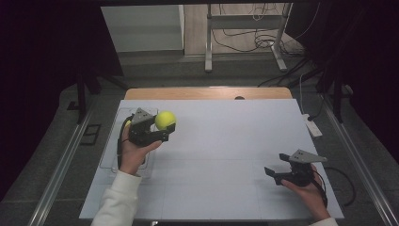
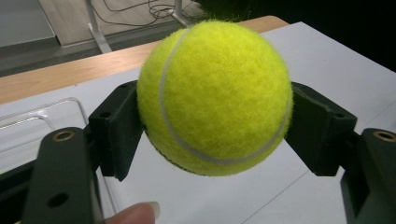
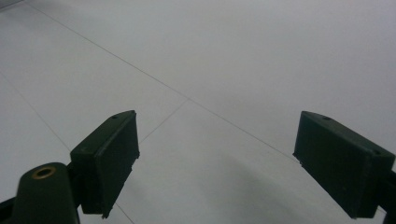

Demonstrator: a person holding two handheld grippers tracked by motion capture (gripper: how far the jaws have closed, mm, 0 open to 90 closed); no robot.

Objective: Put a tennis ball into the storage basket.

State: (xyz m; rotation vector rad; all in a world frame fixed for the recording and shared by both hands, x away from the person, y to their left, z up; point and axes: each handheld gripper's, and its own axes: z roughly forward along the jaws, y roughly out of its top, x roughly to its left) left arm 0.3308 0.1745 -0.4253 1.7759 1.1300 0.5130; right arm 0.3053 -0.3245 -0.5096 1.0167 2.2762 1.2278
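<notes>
At the left edge of the table we see a clear plastic tray (image 1: 109,141), lying flat on the white sheet (image 1: 221,155) that covers the tabletop; the hand and tool above it hide much of its inside, so we cannot tell what, if anything, lies in it. A strip of the wooden table (image 1: 207,92) shows along the sheet's far edge. Beyond it the room is dim, with a grey floor, the metal legs of a stand (image 1: 244,42) and loose cables on the ground. The tennis ball (image 1: 165,119) is bright yellow and fuzzy, with a pale curved seam running across it. We see it held up off the sheet, just beside the tray's far right corner, clamped between the two black jaws of the left gripper (image 1: 164,126), whose pads press on either side of it. The right gripper (image 1: 276,165) hangs low over the near right part of the sheet, its jaws standing wide apart with nothing between them.
</notes>
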